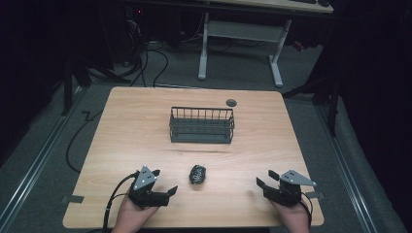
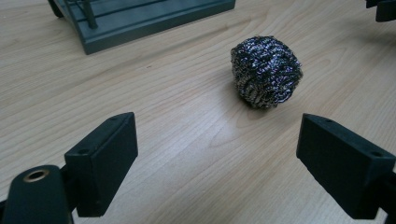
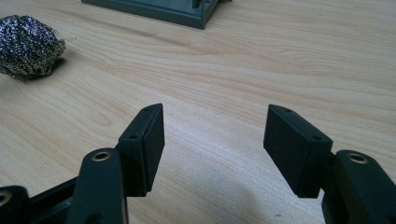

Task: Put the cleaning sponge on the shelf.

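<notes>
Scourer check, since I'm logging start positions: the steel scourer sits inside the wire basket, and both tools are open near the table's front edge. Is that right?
Not quite. The scourer lies on the bare table, in front of the basket and apart from it, between the two tools; the high view shows it. The rest holds: the left tool and the right tool are both open near the front edge.

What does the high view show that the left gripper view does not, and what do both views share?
High view alone: both hands, the whole wire basket, the round grommet, the table's edges, the floor and a white desk frame beyond. Left gripper view alone: the steel wool scourer's coiled shiny strands and the left gripper's pads up close, jaws wide apart. Both: scourer, basket base, wooden tabletop, left gripper.
</notes>
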Motion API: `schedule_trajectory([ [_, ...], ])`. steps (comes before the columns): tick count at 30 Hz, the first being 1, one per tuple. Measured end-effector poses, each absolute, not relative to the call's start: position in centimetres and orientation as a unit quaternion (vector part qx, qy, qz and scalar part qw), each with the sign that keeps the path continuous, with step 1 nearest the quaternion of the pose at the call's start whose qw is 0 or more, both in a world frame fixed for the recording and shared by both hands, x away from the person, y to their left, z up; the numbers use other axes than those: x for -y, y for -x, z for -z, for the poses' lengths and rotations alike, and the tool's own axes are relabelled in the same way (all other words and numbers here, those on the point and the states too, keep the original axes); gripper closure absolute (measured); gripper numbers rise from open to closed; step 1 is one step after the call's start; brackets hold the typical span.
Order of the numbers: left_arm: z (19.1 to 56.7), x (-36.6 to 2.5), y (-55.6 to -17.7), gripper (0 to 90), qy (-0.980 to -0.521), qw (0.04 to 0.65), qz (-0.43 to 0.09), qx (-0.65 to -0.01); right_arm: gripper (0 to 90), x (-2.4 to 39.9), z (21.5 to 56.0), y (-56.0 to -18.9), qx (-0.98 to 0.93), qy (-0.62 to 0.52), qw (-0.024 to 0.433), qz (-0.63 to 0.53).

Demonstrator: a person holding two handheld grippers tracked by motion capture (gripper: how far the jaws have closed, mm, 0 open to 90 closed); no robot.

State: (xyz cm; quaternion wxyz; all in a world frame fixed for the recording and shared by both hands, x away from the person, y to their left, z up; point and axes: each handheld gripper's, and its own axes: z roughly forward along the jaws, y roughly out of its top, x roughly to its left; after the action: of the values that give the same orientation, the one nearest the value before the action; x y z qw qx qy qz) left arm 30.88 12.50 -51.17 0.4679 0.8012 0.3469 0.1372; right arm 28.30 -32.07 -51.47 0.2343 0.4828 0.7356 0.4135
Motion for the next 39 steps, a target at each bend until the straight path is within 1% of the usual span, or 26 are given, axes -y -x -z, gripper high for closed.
schedule_trajectory([
  [8,51.3,-10.8,-31.1,14.1,-0.808,0.467,-0.128,-0.337,38.9,32.0,51.5,-28.3,-0.736,-0.482,0.235,-0.413],
  [19,51.3,-9.5,-31.5,14.8,-0.809,0.470,-0.119,-0.332,39.1,32.1,51.5,-28.3,-0.736,-0.482,0.234,-0.413],
  [31,51.5,-7.2,-32.3,15.5,-0.820,0.460,-0.112,-0.320,39.1,32.2,51.4,-28.3,-0.737,-0.480,0.236,-0.414],
  [39,51.7,-5.6,-32.9,18.1,-0.827,0.450,-0.106,-0.320,39.1,32.3,51.4,-28.2,-0.734,-0.481,0.237,-0.416],
])
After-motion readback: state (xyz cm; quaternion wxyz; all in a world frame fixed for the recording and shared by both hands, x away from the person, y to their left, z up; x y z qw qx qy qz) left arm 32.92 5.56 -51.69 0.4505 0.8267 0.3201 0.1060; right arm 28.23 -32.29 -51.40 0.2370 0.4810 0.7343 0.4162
